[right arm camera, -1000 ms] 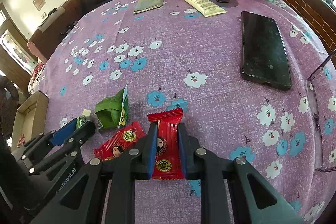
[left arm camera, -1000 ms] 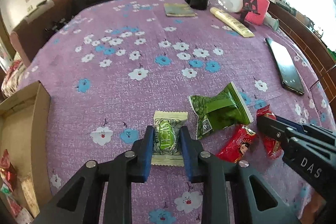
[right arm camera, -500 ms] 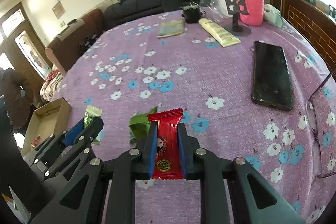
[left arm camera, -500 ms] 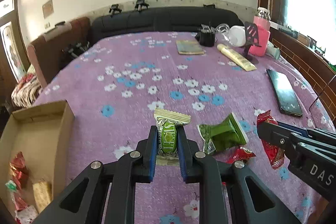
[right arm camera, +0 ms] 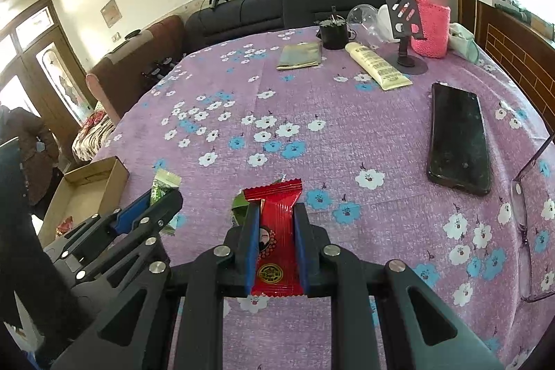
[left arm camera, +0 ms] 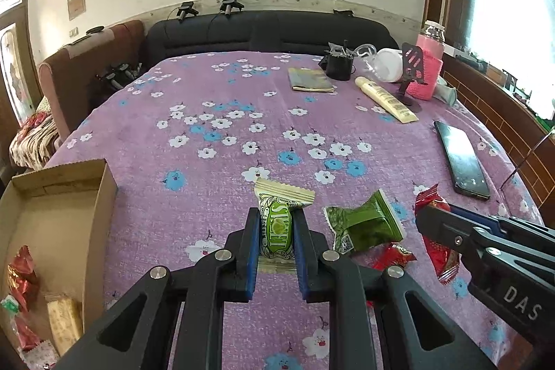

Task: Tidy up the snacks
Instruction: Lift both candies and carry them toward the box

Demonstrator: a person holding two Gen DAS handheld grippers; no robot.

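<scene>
My left gripper [left arm camera: 276, 221] is shut on a cream and green snack packet [left arm camera: 279, 226], held above the purple flowered tablecloth. My right gripper [right arm camera: 276, 217] is shut on a red snack packet [right arm camera: 275, 238], also lifted off the cloth. In the left wrist view the right gripper [left arm camera: 421, 214] shows at the right with its red packet [left arm camera: 438, 257]. A dark green packet [left arm camera: 364, 226] and a small red packet [left arm camera: 392, 259] lie on the cloth between the two grippers. A cardboard box [left arm camera: 100, 196] at the left edge holds several snacks [left arm camera: 20, 280]. The right wrist view shows the left gripper [right arm camera: 163, 193] and the box [right arm camera: 114, 175].
A black phone [right arm camera: 458, 137] and glasses [right arm camera: 527, 231] lie at the right. At the far side stand a cream tube [right arm camera: 376, 66], a phone stand [right arm camera: 404, 23], a pink-sleeved bottle [right arm camera: 430, 19], a black cup [right arm camera: 333, 32] and a booklet [right arm camera: 300, 56]. A person [right arm camera: 31, 148] stands at the left.
Both grippers have risen and tilted up with their packets, lifting them off the cloth. The box and the far wall have come into view.
</scene>
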